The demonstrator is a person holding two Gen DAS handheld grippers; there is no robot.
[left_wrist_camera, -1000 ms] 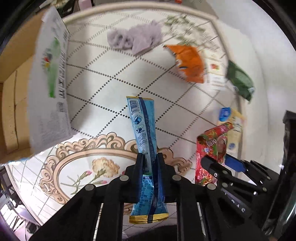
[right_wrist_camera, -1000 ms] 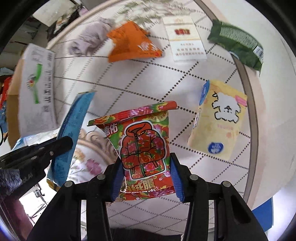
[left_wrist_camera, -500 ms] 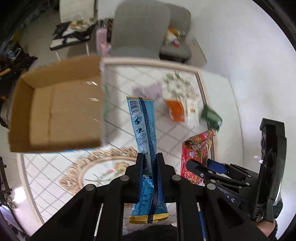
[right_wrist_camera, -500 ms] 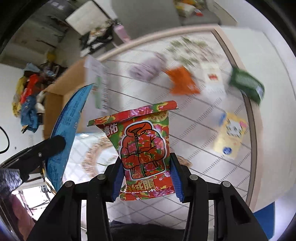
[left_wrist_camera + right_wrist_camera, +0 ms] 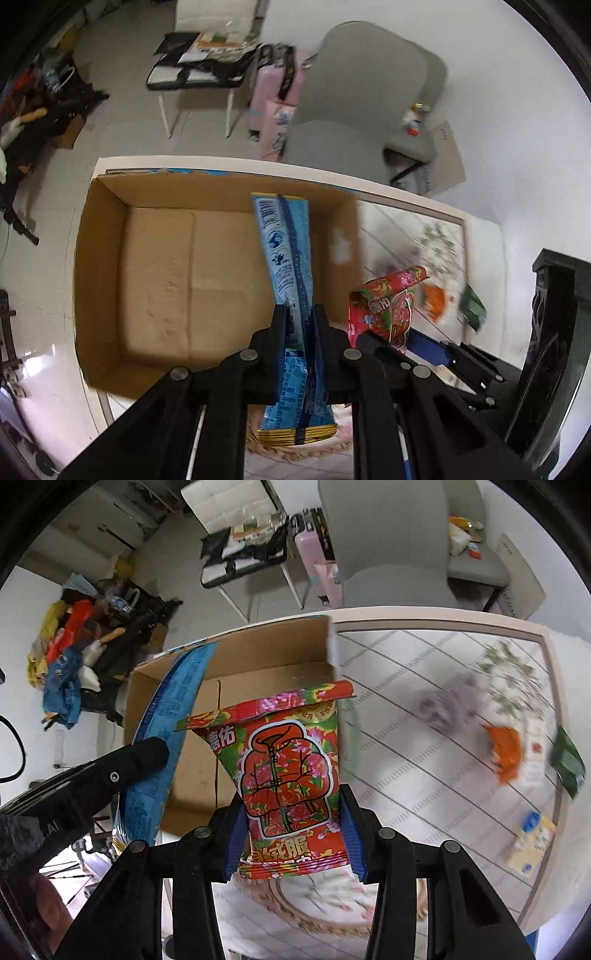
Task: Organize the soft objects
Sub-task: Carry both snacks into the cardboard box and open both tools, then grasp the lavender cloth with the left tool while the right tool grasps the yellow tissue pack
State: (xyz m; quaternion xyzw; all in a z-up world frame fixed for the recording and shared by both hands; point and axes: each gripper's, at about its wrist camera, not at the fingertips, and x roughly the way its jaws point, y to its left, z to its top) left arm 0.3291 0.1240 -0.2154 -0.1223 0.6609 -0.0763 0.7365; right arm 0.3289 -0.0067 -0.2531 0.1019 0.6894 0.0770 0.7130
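My left gripper (image 5: 298, 314) is shut on a long blue packet (image 5: 286, 251) and holds it upright above the open cardboard box (image 5: 159, 280). My right gripper (image 5: 291, 797) is shut on a red flowered packet (image 5: 288, 771), held near the box's (image 5: 258, 657) right wall. The red packet (image 5: 384, 302) shows to the right in the left wrist view, and the blue packet (image 5: 162, 734) to the left in the right wrist view. On the patterned table (image 5: 424, 775) lie a purple cloth (image 5: 450, 709), an orange packet (image 5: 506, 749), a green packet (image 5: 569, 768) and a yellow packet (image 5: 532, 842).
The box stands at the table's left end. A white carton (image 5: 535, 753) lies between the orange and green packets. Grey chairs (image 5: 362, 110) and a pink case (image 5: 273, 110) stand behind the table. Clutter lies on the floor at far left (image 5: 66, 653).
Both grippers have lifted and swung left from over the table's packets to the cardboard box, each keeping its packet. The box interior has come into view.
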